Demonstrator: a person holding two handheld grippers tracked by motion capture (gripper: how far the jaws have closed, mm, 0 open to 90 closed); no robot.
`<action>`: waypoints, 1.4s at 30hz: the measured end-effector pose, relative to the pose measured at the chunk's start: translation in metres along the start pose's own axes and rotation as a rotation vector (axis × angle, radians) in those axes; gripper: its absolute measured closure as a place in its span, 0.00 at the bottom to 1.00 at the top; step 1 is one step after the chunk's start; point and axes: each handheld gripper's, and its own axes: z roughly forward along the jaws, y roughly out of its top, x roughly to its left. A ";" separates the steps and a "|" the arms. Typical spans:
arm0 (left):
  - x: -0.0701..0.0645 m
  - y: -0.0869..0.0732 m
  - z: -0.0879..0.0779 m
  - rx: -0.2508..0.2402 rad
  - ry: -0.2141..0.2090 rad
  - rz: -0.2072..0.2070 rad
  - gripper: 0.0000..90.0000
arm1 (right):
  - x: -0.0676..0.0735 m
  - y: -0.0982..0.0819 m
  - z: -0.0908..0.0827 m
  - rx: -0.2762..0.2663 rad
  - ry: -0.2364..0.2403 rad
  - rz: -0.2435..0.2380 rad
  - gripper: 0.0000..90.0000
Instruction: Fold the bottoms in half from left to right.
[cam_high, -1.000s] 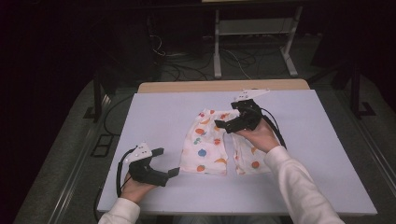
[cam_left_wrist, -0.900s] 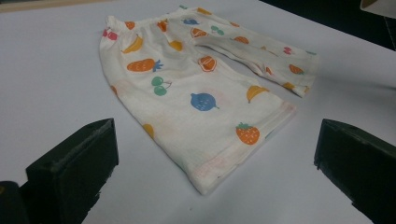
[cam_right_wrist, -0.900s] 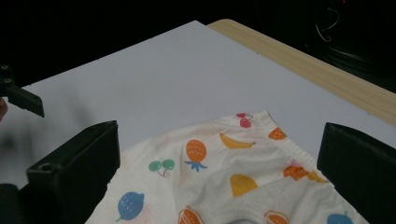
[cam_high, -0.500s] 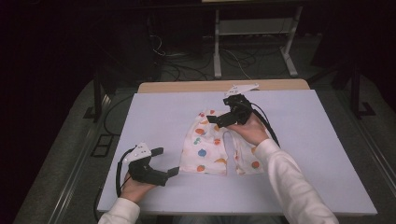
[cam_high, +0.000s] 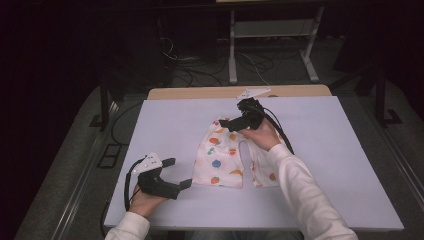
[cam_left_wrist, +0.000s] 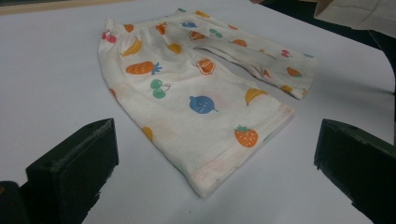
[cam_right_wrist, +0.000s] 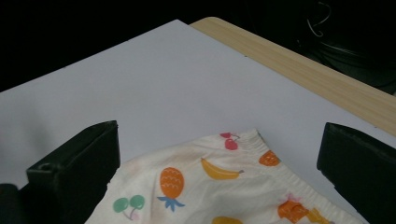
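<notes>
Bench: white bench (cam_high: 345, 165) in a dark room, with a strip of wood along its far edge; cables and a metal frame lie on the floor beyond.
Left claw: the left claw (cam_high: 176, 174) rests low at the near left of the bench, held in the left hand (cam_high: 145, 200); its jaws stand wide and hold nothing.
Thing: small fruit-print trousers (cam_high: 222, 157) lie flat at mid-bench, just right of the left claw and apart from it.
Long axis: the trousers run near to far, leg hems toward the person, waistband at the far end.
Right claw: the right claw (cam_high: 226, 123) hovers over the far end at the waistband's left corner; its jaws are spread wide and empty.
Nearer hand: the right hand (cam_high: 260, 134) is nearer the waistband; the left claw is nearer the hem of the left leg.
Turning relation: in my judgement the coming grasp depends on the waistband corner lying just ahead of and below the right claw, between its jaws.
Left claw view: shows the near hem (cam_left_wrist: 224, 163) between the open jaws and both legs (cam_left_wrist: 261, 60) lying apart, running away toward the waistband.
Right claw view: shows the gathered elastic waistband (cam_right_wrist: 280, 175) and its corner (cam_right_wrist: 250, 135) against bare bench, detail too small to read from above.
</notes>
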 end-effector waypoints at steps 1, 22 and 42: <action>0.000 0.000 0.000 0.000 0.000 0.001 0.00 | -0.003 -0.002 0.004 0.001 -0.008 0.010 0.00; 0.000 0.000 0.000 0.001 -0.004 0.004 0.00 | -0.028 -0.012 0.035 0.023 -0.041 0.086 0.00; 0.000 0.000 0.001 0.004 -0.010 0.006 0.00 | -0.035 -0.010 0.076 0.090 -0.029 0.112 0.00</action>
